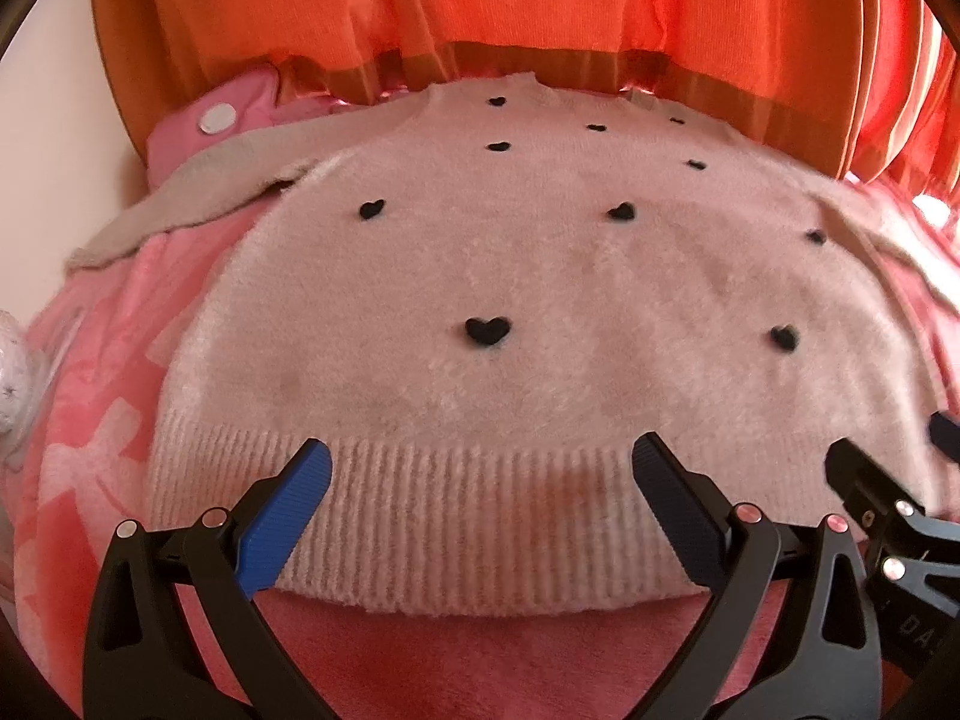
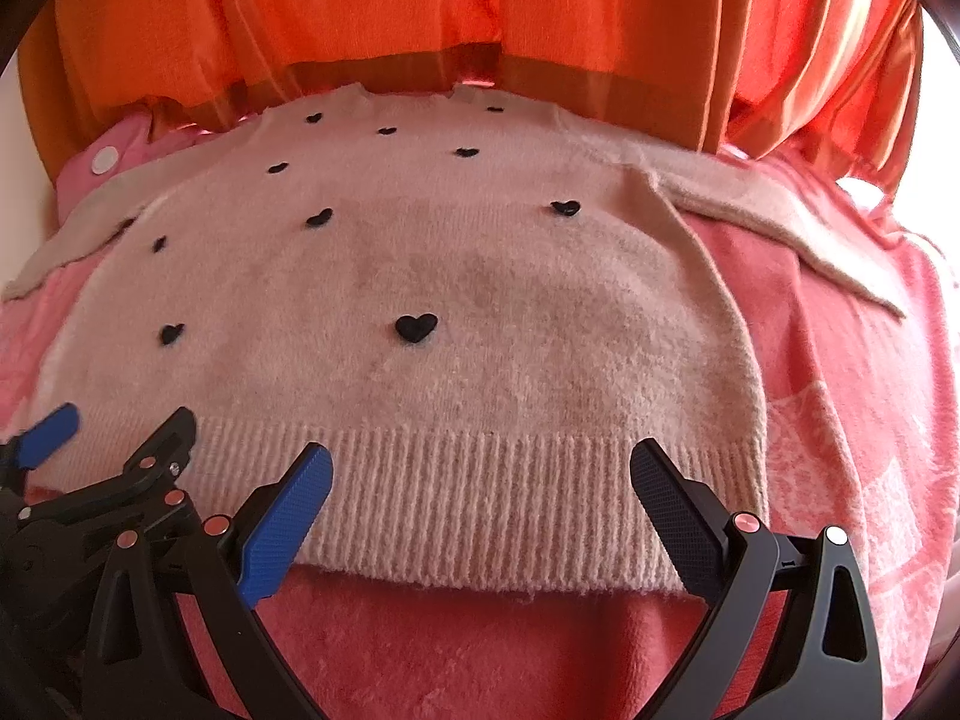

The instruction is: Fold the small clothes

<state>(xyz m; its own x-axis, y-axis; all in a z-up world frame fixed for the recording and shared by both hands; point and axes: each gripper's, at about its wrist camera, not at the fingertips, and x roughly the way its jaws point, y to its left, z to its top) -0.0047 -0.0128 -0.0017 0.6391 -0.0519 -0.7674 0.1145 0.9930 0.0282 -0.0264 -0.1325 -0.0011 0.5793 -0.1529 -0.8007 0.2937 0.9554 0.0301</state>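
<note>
A small pale pink knit sweater (image 1: 510, 276) with black hearts lies flat on a pink blanket, sleeves spread to the sides, ribbed hem (image 1: 468, 516) nearest me. It also shows in the right wrist view (image 2: 450, 300). My left gripper (image 1: 480, 474) is open, its blue fingers over the left part of the hem. My right gripper (image 2: 480, 474) is open over the right part of the hem (image 2: 480, 498). Neither holds anything. Each gripper shows at the edge of the other's view.
A pink patterned blanket (image 2: 840, 396) covers the surface. Orange curtains (image 1: 510, 0) hang right behind the sweater. A pink garment with a snap button (image 1: 217, 117) lies at the back left. A white patterned cloth (image 1: 12, 372) is at the far left.
</note>
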